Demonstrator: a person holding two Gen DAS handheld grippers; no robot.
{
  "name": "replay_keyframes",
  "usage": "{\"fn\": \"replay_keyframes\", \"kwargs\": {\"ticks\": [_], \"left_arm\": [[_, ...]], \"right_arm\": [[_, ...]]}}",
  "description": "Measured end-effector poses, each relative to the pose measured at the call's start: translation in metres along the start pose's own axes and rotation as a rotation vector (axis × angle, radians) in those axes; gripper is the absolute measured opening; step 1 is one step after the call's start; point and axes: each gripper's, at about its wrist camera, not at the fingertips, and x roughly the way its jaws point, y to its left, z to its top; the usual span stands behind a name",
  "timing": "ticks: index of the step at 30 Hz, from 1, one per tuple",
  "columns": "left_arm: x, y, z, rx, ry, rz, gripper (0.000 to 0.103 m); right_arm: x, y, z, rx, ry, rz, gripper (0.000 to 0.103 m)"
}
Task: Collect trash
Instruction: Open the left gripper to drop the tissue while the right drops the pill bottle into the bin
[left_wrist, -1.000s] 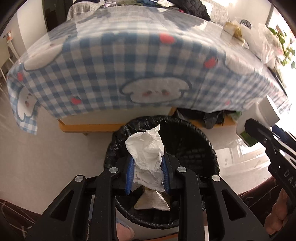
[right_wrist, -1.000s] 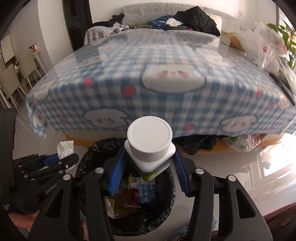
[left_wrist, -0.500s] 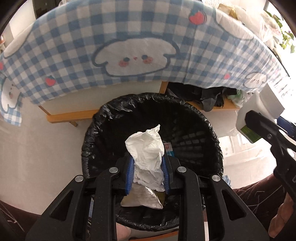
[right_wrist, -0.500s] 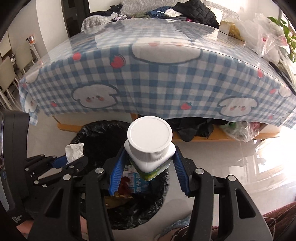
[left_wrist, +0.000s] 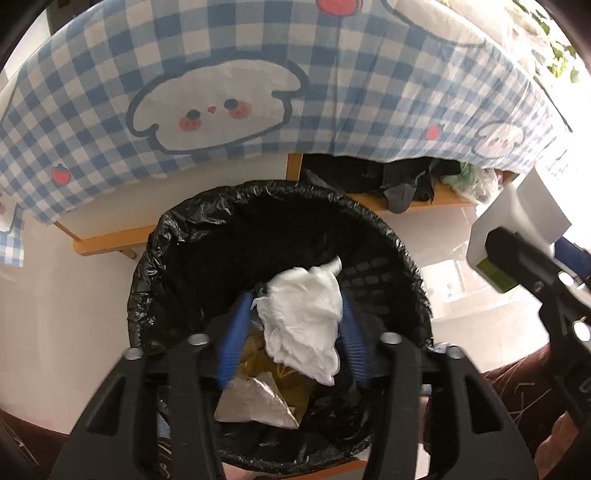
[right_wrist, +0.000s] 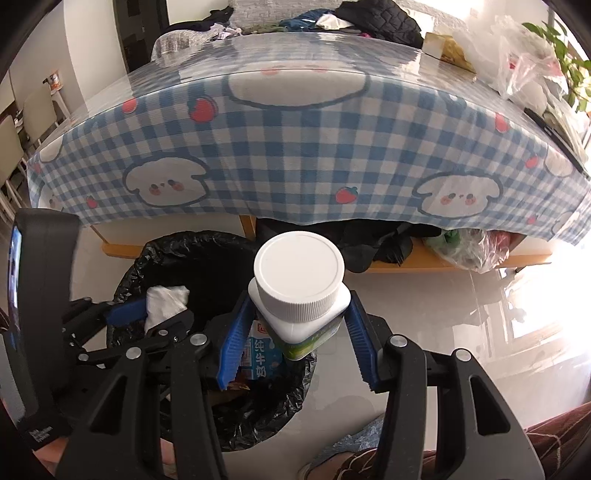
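Right now the crumpled white tissue (left_wrist: 306, 317) sits between the two blue pads of the left tool (left_wrist: 291, 332), straight above the open mouth of the black-lined trash bin (left_wrist: 177, 236); the jaws of that tool are opening, and the left pad already stands clear of the paper, so the tissue looks let go and about to drop; it is hard to tell if the right pad brushes it or not; below it lie a shiny silver wrapper (left_wrist: 255, 402) and some gold foil, so the tissue has only to fall down onto them.

The white bottle (right_wrist: 299, 291) with the round cap is clenched in the right tool (right_wrist: 295, 332), cap pointing up and away from the camera, its green label low between the pads; this bottle is the thing the next move turns on; it hangs over the right side of the bin, just at the rim, with a blue milk carton (right_wrist: 260, 354) down inside the bin under it; the middle of the bin lies to the left and a bit farther out, so I think the right tool should slide a little left before it lets go, or the bottle may hit the rim and roll onto the floor (right_wrist: 443, 295); the left tool is the one better placed over the bin; behind the bin stands the desk with its blue checked cloth (right_wrist: 295, 155).
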Motion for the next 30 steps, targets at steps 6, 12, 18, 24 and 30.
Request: {"fn": "replay_keyframes", "kwargs": {"ticks": [6, 12, 18, 24, 30], "left_arm": [[-0.012, 0.004, 0.005, 0.012, -0.041, 0.045, 0.082], [-0.019, 0.026, 0.002, -0.025, -0.067, 0.075, 0.089], [-0.024, 0.057, -0.002, -0.085, -0.086, 0.115, 0.093], [-0.032, 0.083, -0.006, -0.124, -0.096, 0.134, 0.097], [-0.037, 0.099, -0.010, -0.140, -0.099, 0.150, 0.097]], "right_arm": [[0.005, 0.000, -0.001, 0.023, 0.004, 0.022, 0.049], [0.015, 0.011, -0.003, 0.014, 0.008, 0.041, 0.049], [0.027, 0.030, -0.004, -0.024, 0.018, 0.059, 0.049], [0.042, 0.049, -0.006, -0.054, 0.038, 0.073, 0.049], [0.046, 0.071, -0.001, -0.088, 0.031, 0.091, 0.049]]}}
